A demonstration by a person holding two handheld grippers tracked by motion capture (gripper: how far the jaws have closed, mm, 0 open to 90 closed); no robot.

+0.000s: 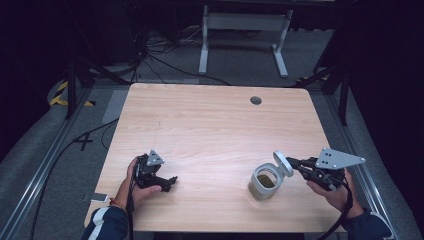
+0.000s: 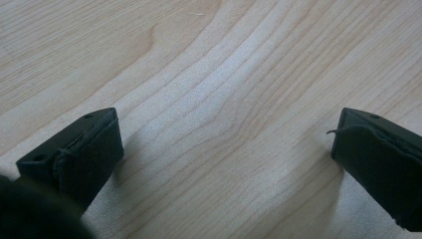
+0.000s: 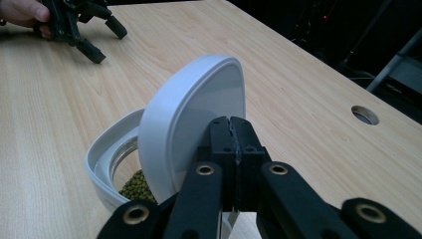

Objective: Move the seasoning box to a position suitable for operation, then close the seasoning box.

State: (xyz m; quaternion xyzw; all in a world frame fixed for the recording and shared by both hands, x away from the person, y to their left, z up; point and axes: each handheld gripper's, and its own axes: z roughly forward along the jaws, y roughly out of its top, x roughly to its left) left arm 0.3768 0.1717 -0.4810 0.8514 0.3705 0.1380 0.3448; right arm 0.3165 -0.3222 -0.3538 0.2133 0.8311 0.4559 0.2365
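Note:
A clear jar [image 1: 261, 189] with a white collar stands near the table's front right and holds green beans [image 3: 132, 186]. Its white hinged lid [image 3: 189, 114] is tipped up and open, tilting toward my right gripper. My right gripper [image 3: 233, 130] is shut, and its joined tips lie against the lid's outer face [image 1: 283, 164]; nothing is visible between the jaws. My left gripper [image 1: 171, 183] rests at the front left of the table, held in a hand. Its jaws are wide open [image 2: 226, 144] over bare wood. It is also seen far off as the left gripper [image 3: 107, 41].
The light wooden table [image 1: 210, 125] has a round cable hole [image 1: 256, 100] near its far edge. Cables and a white desk frame [image 1: 245, 22] lie on the floor beyond. A small flat object [image 1: 99, 197] lies on the floor at the table's front left corner.

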